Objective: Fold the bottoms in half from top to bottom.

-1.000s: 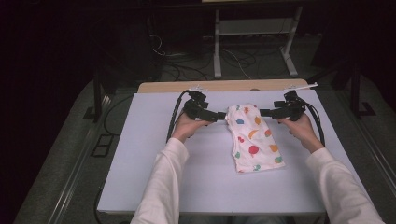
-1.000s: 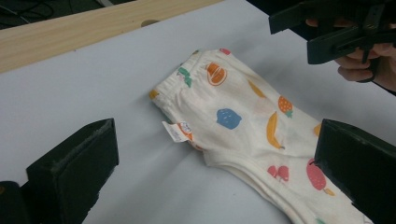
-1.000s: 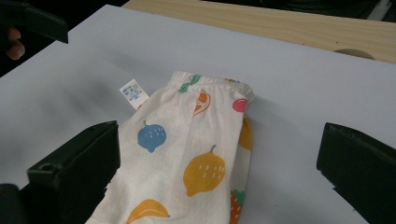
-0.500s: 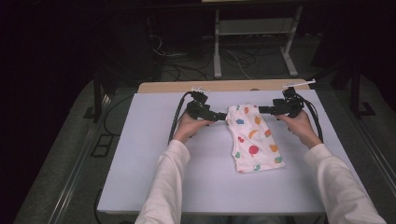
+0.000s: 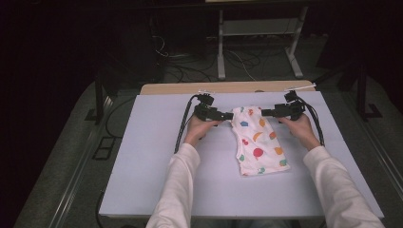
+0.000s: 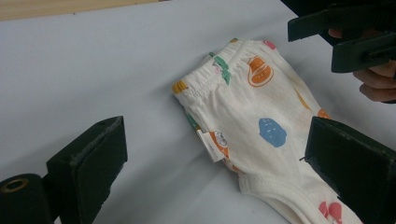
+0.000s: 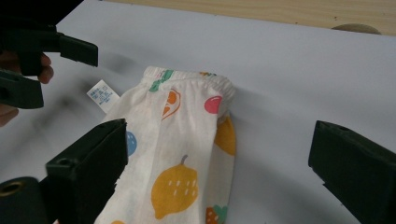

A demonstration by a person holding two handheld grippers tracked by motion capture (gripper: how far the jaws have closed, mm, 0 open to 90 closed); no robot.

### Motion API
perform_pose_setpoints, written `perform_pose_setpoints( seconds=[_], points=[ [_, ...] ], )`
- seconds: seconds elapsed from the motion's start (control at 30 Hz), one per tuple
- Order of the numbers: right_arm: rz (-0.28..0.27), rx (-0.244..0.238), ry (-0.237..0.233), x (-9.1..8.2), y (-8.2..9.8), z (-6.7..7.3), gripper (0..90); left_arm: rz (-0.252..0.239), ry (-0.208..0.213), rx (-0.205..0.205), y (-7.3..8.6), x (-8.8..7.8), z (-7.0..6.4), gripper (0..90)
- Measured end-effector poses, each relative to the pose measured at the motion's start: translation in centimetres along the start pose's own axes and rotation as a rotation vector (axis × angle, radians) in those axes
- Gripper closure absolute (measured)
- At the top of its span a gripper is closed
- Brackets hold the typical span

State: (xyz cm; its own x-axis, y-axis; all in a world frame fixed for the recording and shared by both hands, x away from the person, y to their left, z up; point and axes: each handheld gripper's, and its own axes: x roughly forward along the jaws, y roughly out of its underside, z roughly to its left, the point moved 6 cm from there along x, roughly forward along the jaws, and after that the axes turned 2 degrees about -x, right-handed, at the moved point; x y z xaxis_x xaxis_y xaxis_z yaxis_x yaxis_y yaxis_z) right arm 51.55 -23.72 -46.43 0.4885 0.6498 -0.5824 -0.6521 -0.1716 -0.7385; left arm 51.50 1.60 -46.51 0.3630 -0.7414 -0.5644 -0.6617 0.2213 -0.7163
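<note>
A small white garment point(image 5: 259, 140) printed with coloured fruit lies folded lengthwise on the pale table point(image 5: 157, 166), its elastic waistband point(image 6: 211, 83) toward the far side. My left gripper point(image 5: 229, 115) is open just left of the waistband end, jaws wide apart, with the cloth point(image 6: 261, 135) between and beyond them. My right gripper point(image 5: 264, 113) is open just right of the same end, and the garment point(image 7: 182, 154) lies between its jaws with a white care label point(image 7: 102, 94) sticking out. Neither holds anything.
A wooden strip point(image 5: 223, 87) runs along the table's far edge. Beyond it, a white metal stand point(image 5: 259, 33) and loose cables point(image 5: 190, 57) sit on the dark floor. Each gripper trails a black cable point(image 5: 183, 126) over the tabletop.
Both grippers have shifted slightly away from the person, toward the garment's waistband end. The garment lies as before.
</note>
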Motion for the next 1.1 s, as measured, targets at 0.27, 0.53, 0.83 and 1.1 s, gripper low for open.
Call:
perform_pose_setpoints(
  seconds=[0.27,0.53,0.83,1.1],
  points=[
    [0.011,0.037,-0.023,0.6,0.3,-0.5,18.9,-0.005,0.012,-0.042,0.4,1.2,0.1,9.3],
    [0.051,0.054,0.011,1.5,0.5,-0.6,40.8,0.003,0.008,-0.034,0.8,2.5,-0.6,13.4],
    [0.123,0.024,0.024,3.0,1.3,-0.1,57.8,0.026,0.002,-0.024,1.2,3.1,-0.7,18.0],
    [0.145,0.002,0.07,3.6,1.5,0.2,66.6,0.046,-0.004,-0.009,1.6,3.8,-1.0,30.2]
  ],
)
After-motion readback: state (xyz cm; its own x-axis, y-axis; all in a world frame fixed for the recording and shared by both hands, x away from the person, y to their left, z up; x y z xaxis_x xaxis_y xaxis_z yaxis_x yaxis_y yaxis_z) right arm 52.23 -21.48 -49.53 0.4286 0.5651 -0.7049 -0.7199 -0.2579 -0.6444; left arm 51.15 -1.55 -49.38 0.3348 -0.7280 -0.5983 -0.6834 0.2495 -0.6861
